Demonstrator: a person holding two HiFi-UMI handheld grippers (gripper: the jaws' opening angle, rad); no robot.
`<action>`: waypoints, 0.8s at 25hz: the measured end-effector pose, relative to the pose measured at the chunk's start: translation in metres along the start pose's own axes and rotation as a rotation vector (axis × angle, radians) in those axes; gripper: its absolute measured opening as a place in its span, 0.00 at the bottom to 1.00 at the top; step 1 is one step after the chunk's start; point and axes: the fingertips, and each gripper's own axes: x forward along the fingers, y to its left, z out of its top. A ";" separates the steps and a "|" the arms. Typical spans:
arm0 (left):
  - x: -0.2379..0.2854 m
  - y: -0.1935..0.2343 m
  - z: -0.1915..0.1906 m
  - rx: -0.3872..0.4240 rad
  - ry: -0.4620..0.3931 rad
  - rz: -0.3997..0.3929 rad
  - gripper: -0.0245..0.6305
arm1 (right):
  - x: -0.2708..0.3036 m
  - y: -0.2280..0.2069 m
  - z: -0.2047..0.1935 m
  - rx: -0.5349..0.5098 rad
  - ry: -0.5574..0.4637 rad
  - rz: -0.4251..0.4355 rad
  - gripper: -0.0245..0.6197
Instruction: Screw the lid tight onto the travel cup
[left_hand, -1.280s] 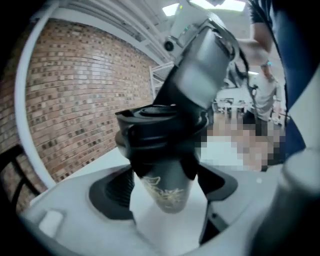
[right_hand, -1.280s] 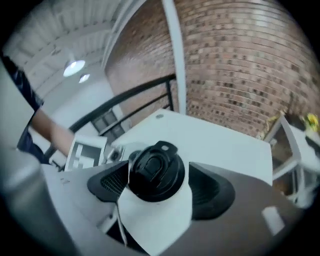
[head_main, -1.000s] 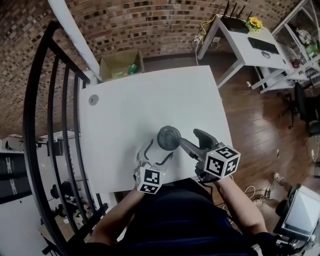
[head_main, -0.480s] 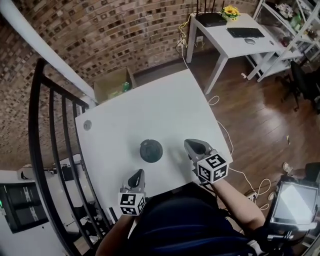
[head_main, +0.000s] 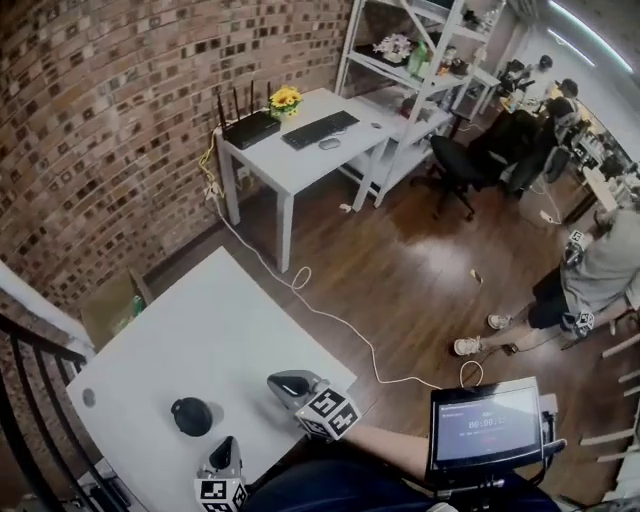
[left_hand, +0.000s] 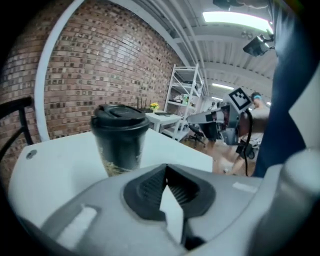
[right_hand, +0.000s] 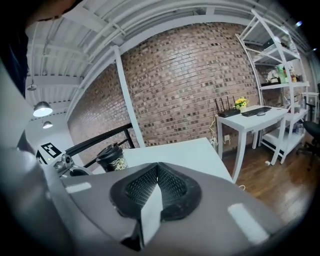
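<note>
A dark travel cup (head_main: 190, 416) stands upright on the white table (head_main: 200, 330), its black lid on top. In the left gripper view the cup (left_hand: 120, 137) rises just beyond the jaws, apart from them. My left gripper (head_main: 224, 447) is shut and empty at the table's near edge, a little right of the cup. My right gripper (head_main: 278, 383) hovers over the table's near right part, shut with nothing in it. The right gripper view shows the cup (right_hand: 112, 157) far off to the left, and its own jaws (right_hand: 157, 169) meet tip to tip. The left gripper's jaws (left_hand: 165, 172) meet too.
A black stair railing (head_main: 25, 400) runs along the table's left side. A cardboard box (head_main: 110, 305) sits on the floor behind the table. Farther back stand a white desk (head_main: 300, 150), shelves (head_main: 420, 60) and an office chair (head_main: 465, 160). A screen (head_main: 485, 425) is at lower right, and a cable (head_main: 330, 315) crosses the wood floor.
Both grippers stood open beside the cup a second ago; they have pulled back from it and closed. The head view has swung up and to the right, toward the room.
</note>
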 end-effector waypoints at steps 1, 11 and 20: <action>0.006 -0.013 0.004 0.001 0.003 -0.014 0.05 | -0.008 -0.008 -0.001 0.003 -0.003 -0.005 0.05; -0.015 -0.058 0.006 0.052 0.073 -0.072 0.05 | -0.067 0.012 -0.019 0.064 -0.022 -0.051 0.05; -0.039 -0.088 0.005 0.032 0.047 -0.020 0.05 | -0.085 0.025 0.001 0.049 0.005 0.020 0.05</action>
